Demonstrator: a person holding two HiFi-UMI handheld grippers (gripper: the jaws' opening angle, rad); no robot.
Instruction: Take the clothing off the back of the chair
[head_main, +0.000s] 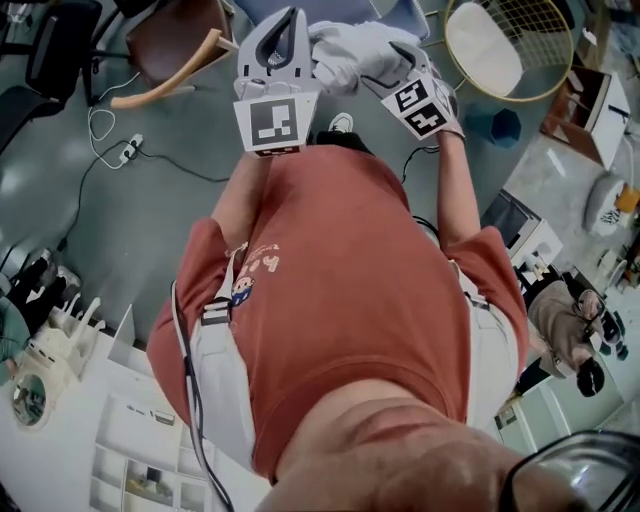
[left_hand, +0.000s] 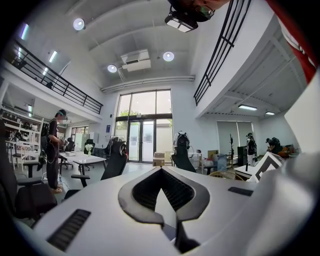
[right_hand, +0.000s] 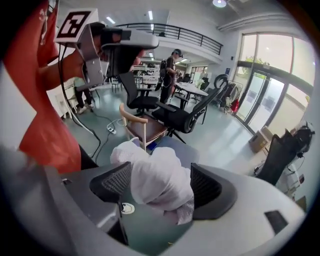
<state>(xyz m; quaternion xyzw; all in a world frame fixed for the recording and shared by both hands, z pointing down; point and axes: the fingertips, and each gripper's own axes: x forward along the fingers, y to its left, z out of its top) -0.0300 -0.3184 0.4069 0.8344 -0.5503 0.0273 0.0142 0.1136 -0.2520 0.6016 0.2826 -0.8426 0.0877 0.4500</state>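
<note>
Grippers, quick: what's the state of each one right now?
Left gripper: shut, jaws tip to tip, nothing between them.
Right gripper: open, jaws wide apart with the white clothing bunched between them.

Tee (head_main: 350, 290): rust-red | left gripper (head_main: 285, 20): grey | marker cube (head_main: 272, 122): black-white

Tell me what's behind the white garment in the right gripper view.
A wooden chair and a grey-blue panel show behind the white garment; the garment covers the chair's lower part and the panel's lower edge.
</note>
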